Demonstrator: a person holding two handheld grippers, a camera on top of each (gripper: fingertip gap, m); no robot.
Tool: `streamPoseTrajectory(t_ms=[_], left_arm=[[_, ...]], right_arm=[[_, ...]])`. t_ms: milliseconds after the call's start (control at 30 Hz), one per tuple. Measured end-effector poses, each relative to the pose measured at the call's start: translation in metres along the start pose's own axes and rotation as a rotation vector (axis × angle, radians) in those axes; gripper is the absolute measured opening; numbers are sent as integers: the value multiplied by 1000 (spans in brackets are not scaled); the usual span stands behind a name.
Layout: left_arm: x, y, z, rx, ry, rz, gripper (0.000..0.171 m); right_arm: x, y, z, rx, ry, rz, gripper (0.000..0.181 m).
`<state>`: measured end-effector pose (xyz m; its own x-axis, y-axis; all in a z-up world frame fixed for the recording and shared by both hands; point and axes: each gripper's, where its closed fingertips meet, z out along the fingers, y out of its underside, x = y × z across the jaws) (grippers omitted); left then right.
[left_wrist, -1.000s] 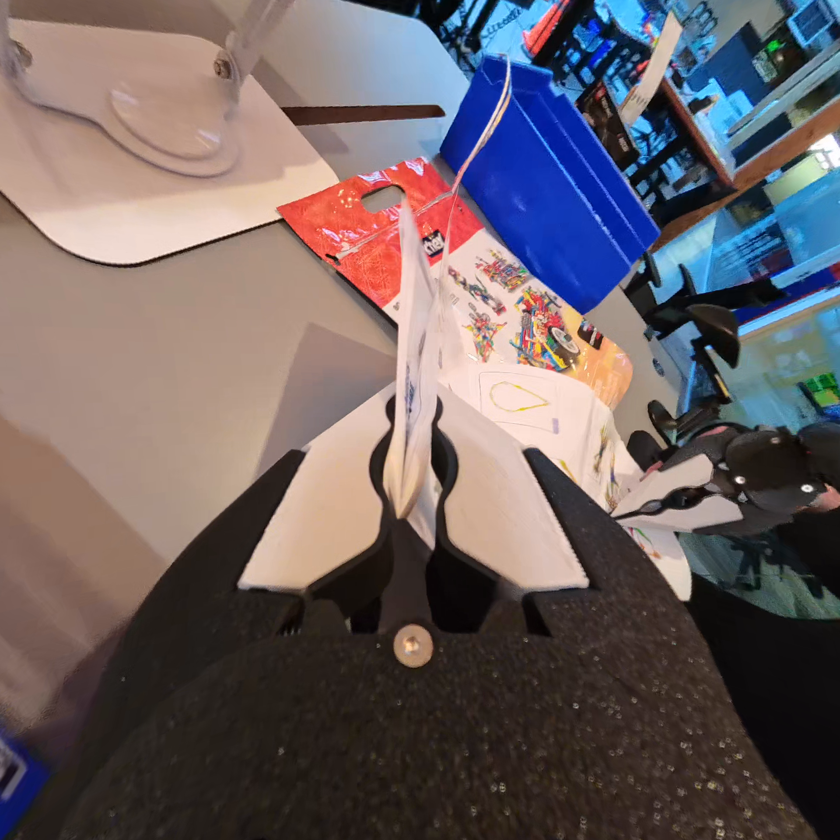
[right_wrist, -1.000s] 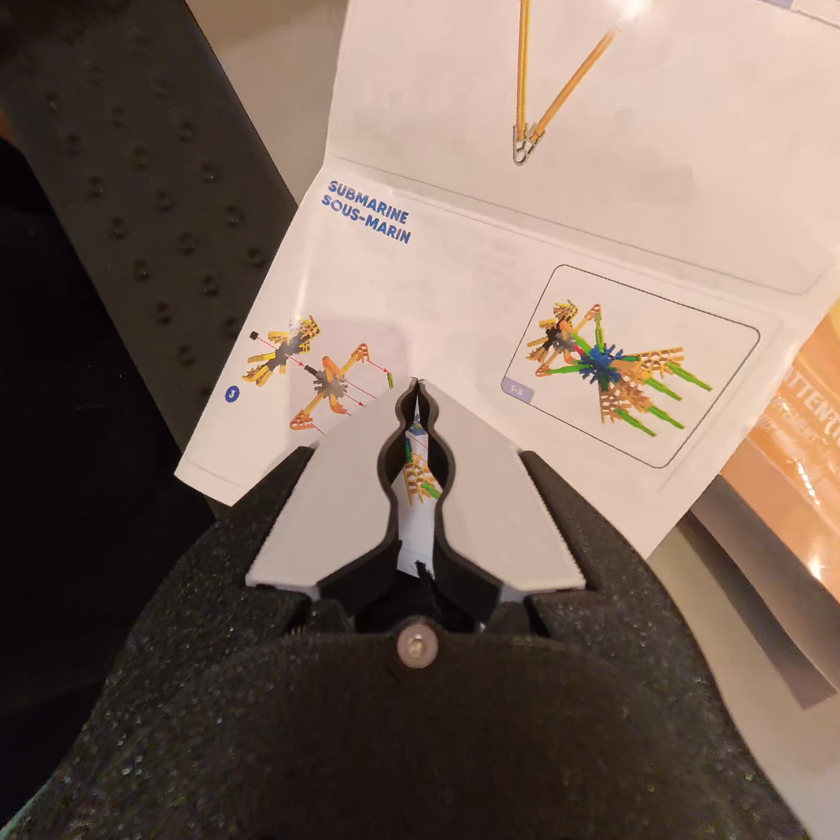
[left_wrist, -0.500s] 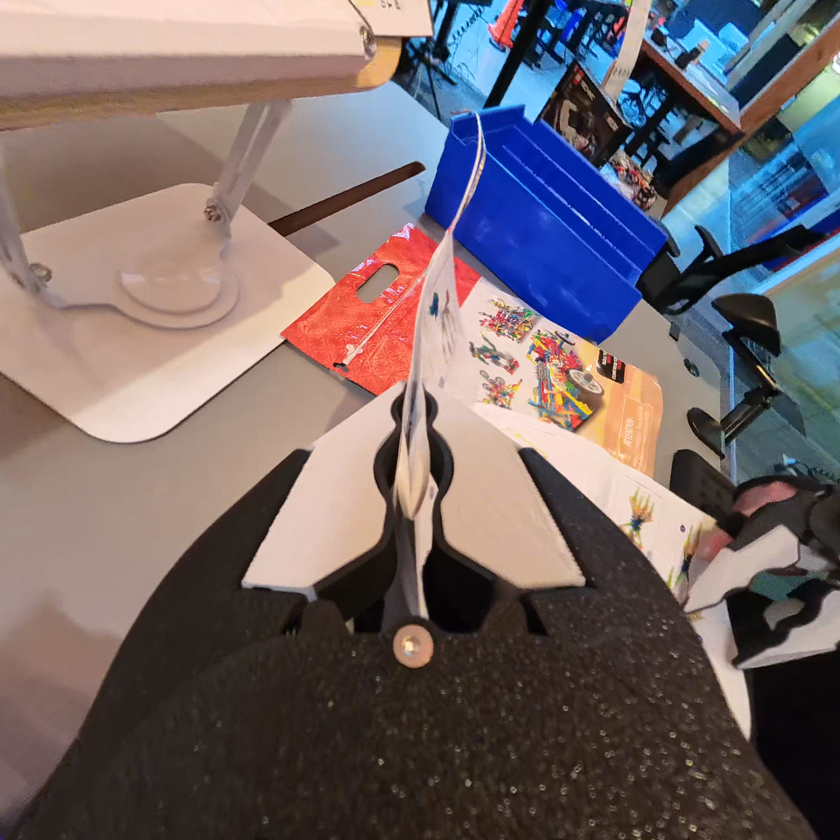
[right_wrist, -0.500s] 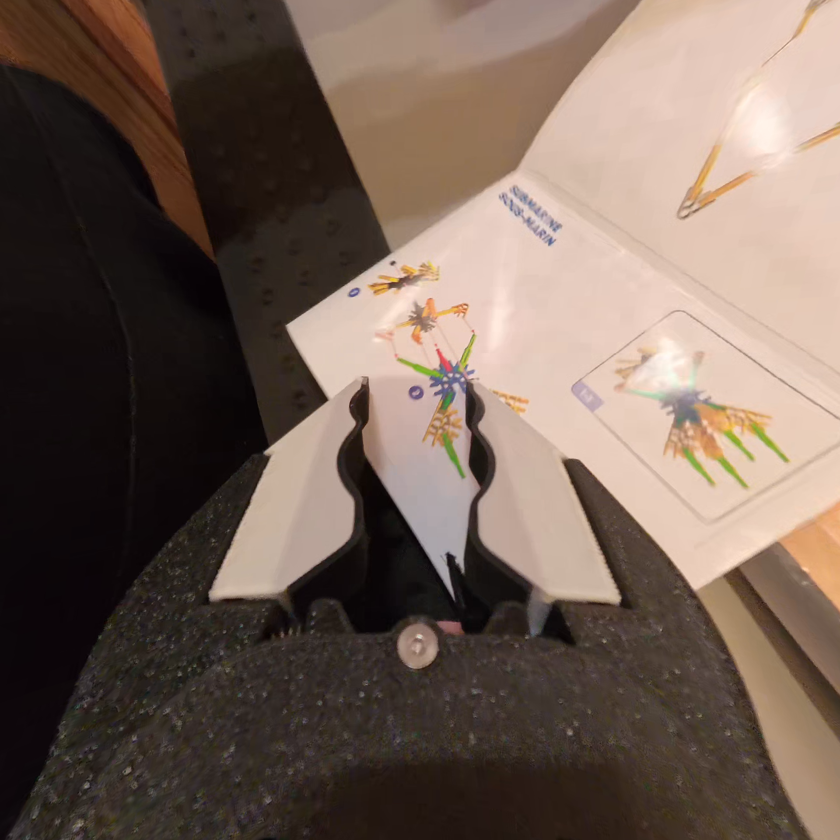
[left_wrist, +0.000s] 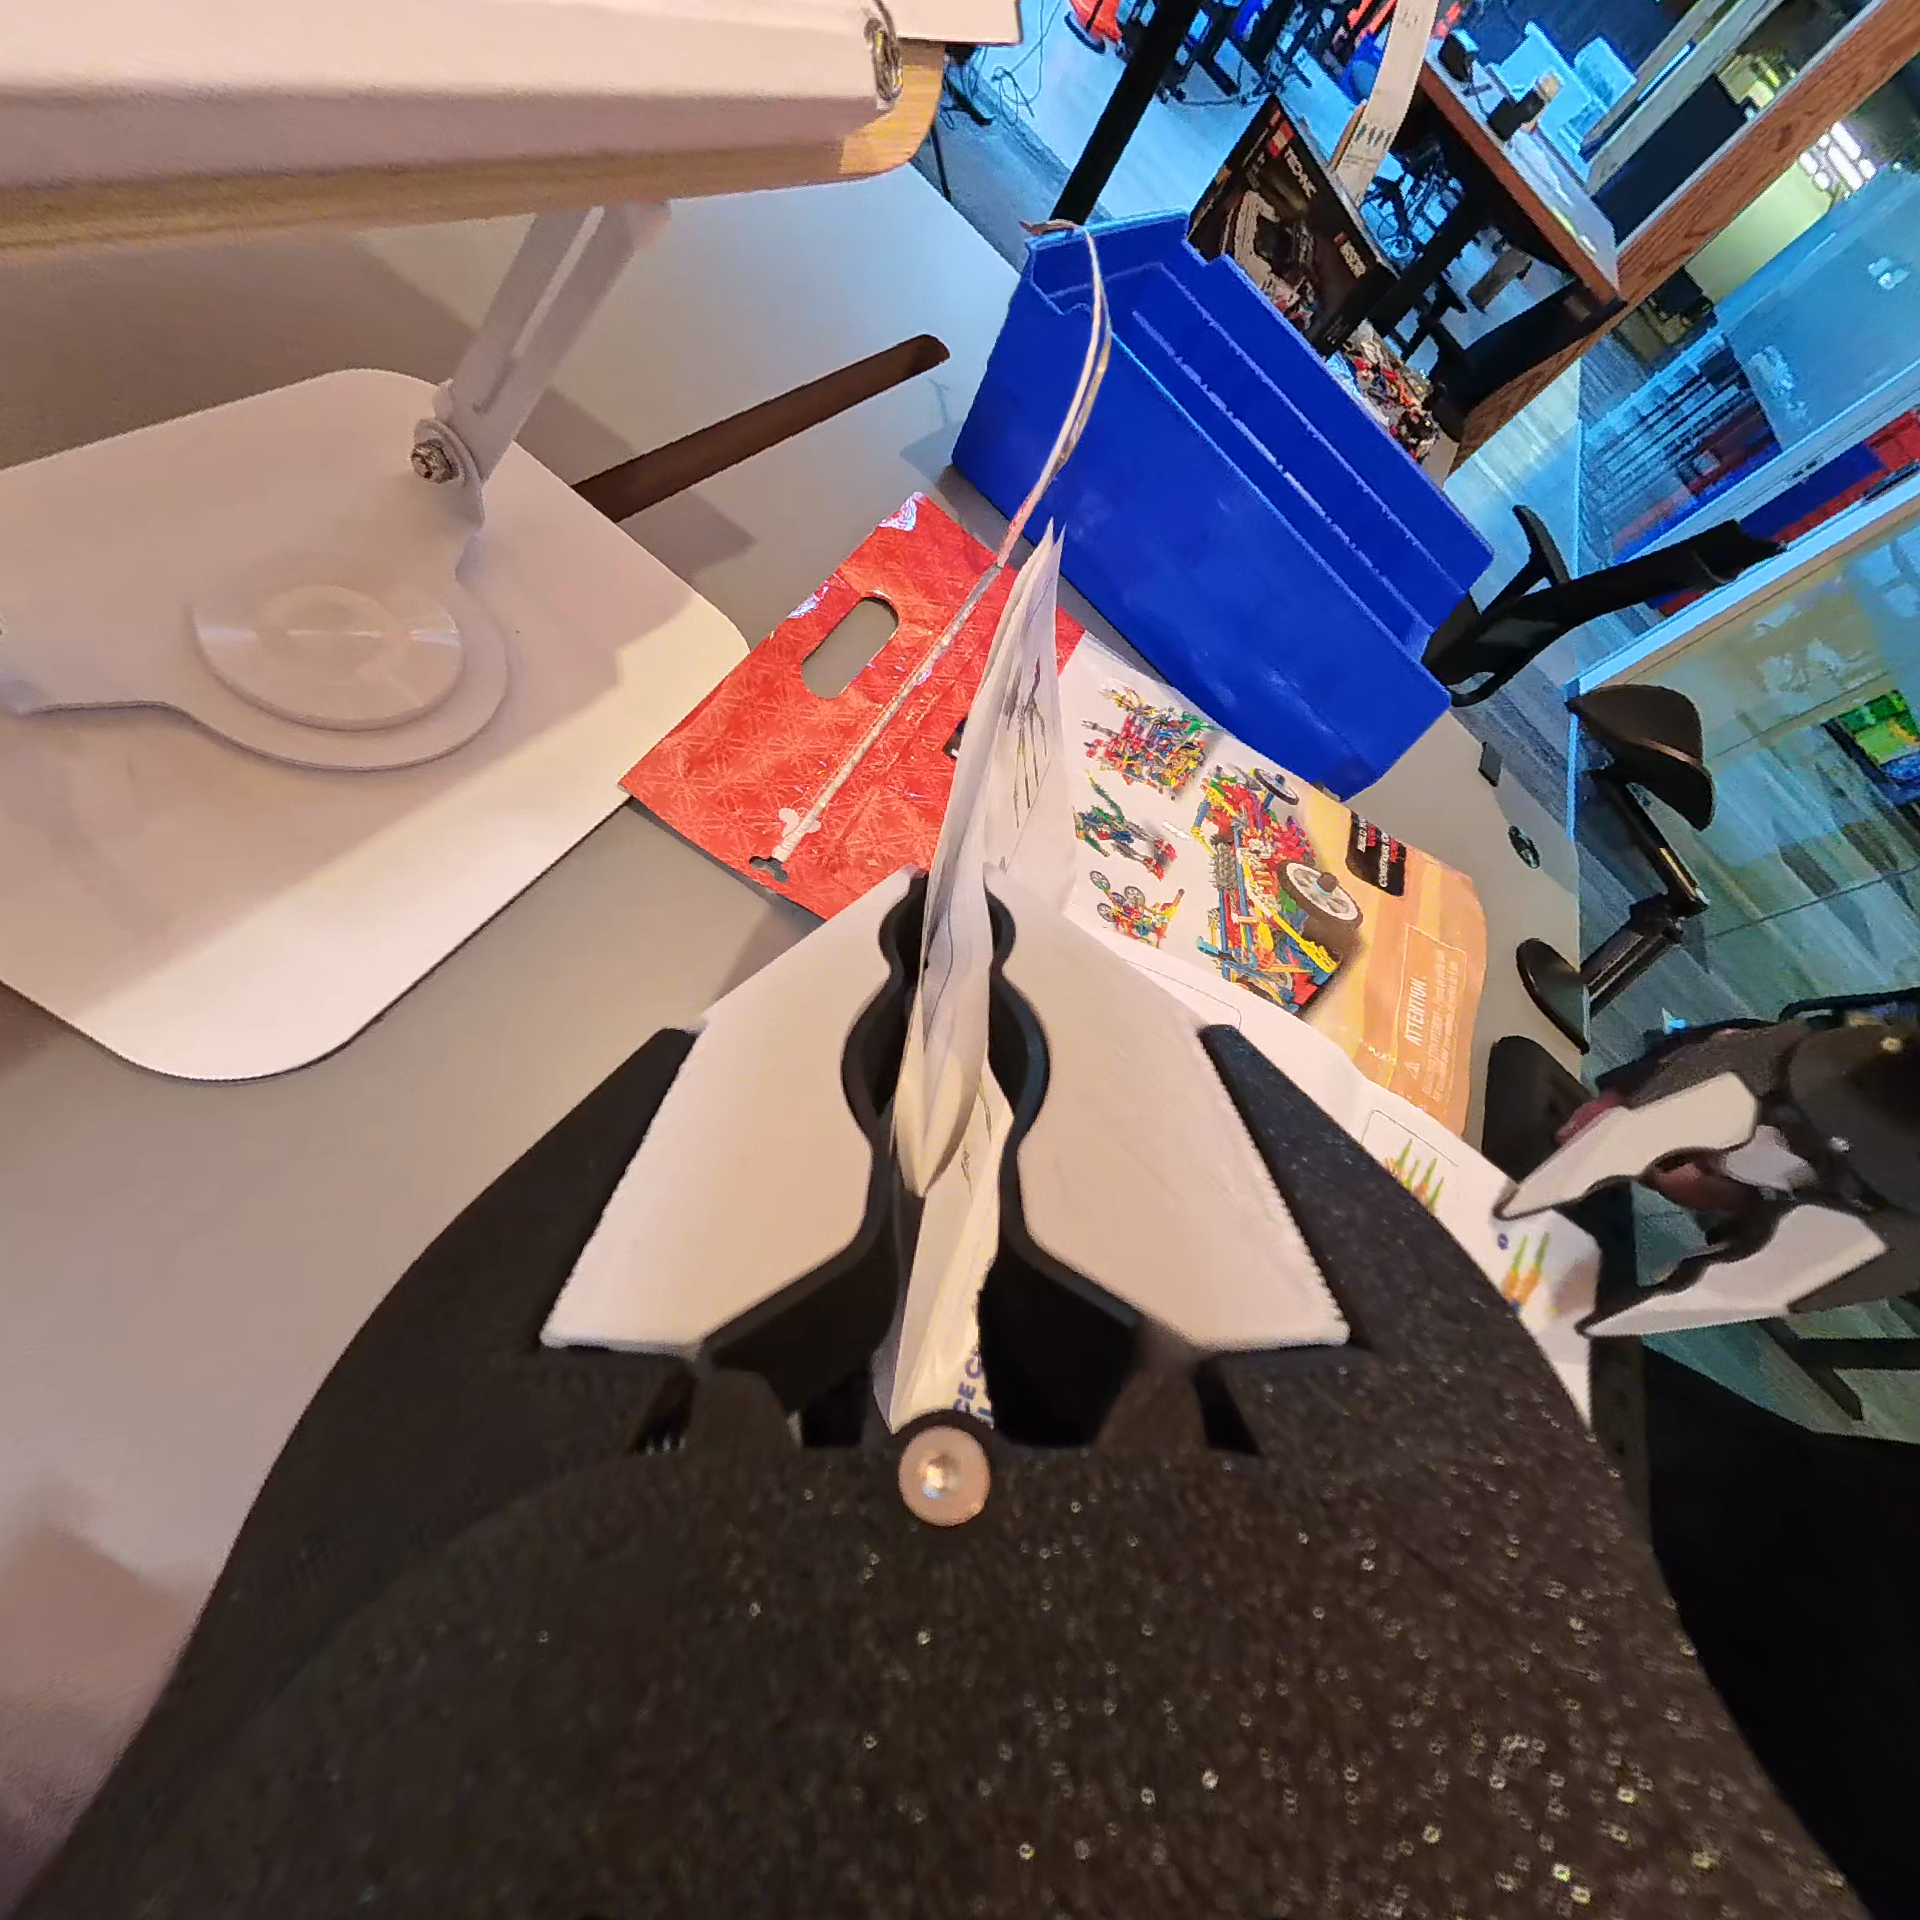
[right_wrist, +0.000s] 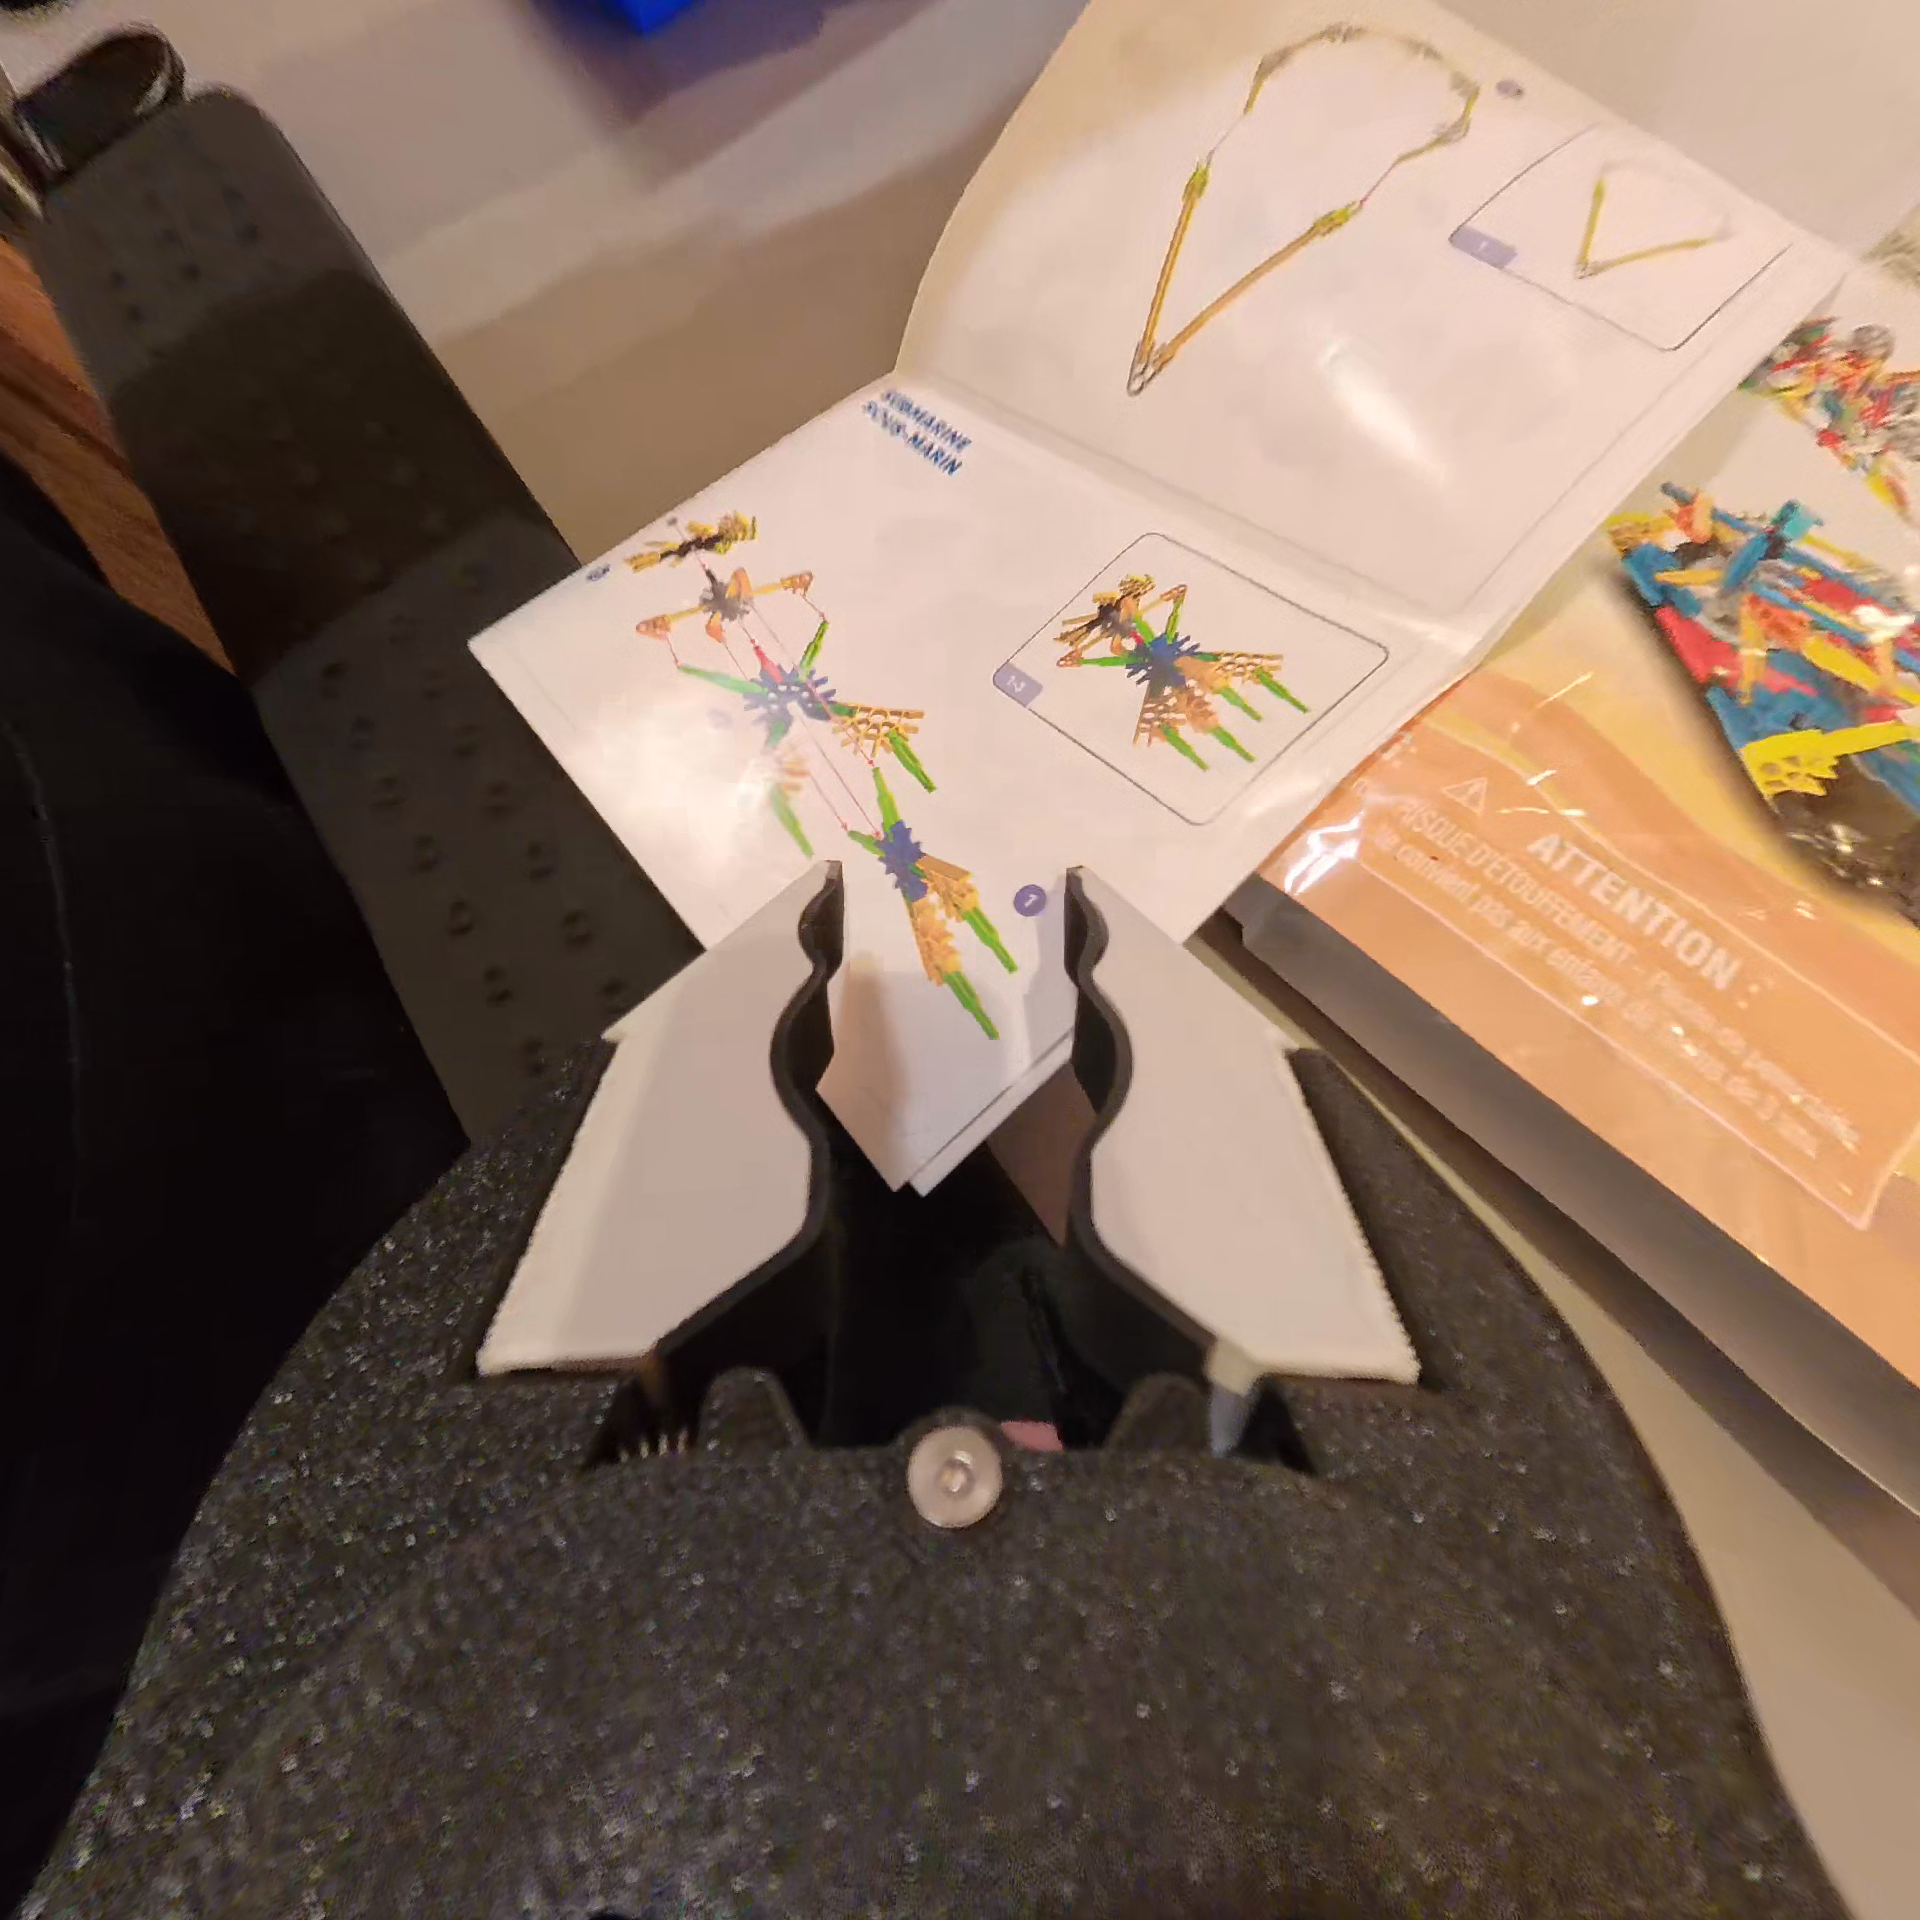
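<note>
White paper fills the grip of the left tool (left_wrist: 951, 914): its jaws are clamped together on a folded instruction sheet (left_wrist: 997, 790), which stands on edge and rises from the tips toward a blue bin (left_wrist: 1226, 551). This tool points forward and slightly down over the grey surface (left_wrist: 312, 1195). The right tool (right_wrist: 948, 883) is held low at the near edge, angled toward the sheet's printed corner (right_wrist: 914, 1039); its jaws stand apart, with that corner lying between them, and I cannot tell whether either finger touches it. In the left wrist view the right tool (left_wrist: 1538, 1262) shows at the far right, tips at the sheet's edge.

The spread part of the sheet overhangs the surface's near edge, above a dark perforated panel (right_wrist: 343, 582). Just right of it lies a clear plastic bag with an orange printed card (right_wrist: 1621, 935), its red header (left_wrist: 831, 727) toward a white stand base (left_wrist: 312, 727). The stand base takes up the left of the surface, with a white board (left_wrist: 416, 94) on its arm overhead. Bare surface lies between the stand base and the left tool. The bin stands just beyond the bag, near the far edge.
</note>
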<state>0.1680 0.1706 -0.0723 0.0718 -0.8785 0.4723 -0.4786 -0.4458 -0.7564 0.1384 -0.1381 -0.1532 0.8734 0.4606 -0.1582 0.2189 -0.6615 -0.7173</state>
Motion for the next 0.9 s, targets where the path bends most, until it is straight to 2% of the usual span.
streamPoseTrajectory(t_ms=[100,200,333,433,667,900], left_arm=[[-3,1,1,-9,2,-13,4],[-6,1,1,-9,4,-29,4],[-8,-2,0,-2,-1,-26,3],[-6,-5,1,3,0,-17,3],[6,-11,1,8,12,19,3],[28,-23,-12,42,25,82,3]], right_arm=[[16,-2,-9,40,66,67,47],[25,10,-13,22,84,132,50],[22,31,-8,-46,40,204,50],[12,37,0,-66,-12,240,49],[8,30,10,-42,-57,313,12],[7,29,16,-50,-68,318,0]])
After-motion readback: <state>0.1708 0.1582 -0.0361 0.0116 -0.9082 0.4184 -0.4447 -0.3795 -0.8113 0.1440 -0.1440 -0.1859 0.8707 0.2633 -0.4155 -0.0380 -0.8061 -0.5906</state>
